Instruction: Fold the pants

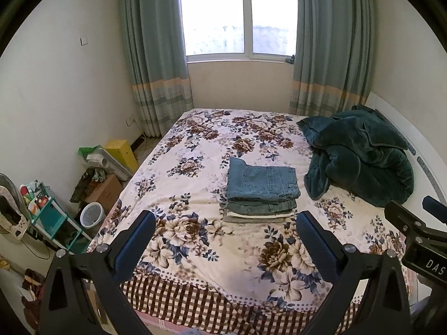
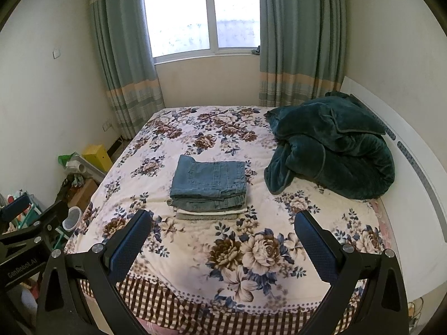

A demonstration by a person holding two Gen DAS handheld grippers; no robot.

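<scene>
Both the left claw (image 1: 225,224) and right claw (image 2: 223,223) gape wide, empty, well short of the folded pants (image 1: 261,185) stacked on the bed (image 1: 195,251).

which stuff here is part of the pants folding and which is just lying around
Part of the job:
- stack of folded pants
- left tongs, open
- right tongs, open
- bed, the work surface

Just lying about:
- green blanket
- yellow box
- white bin
- teal shelf

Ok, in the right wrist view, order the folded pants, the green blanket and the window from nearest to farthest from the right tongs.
1. Folded pants, mid-bed, just ahead.
2. Green blanket, farther back on the right.
3. Window, far wall.
</scene>
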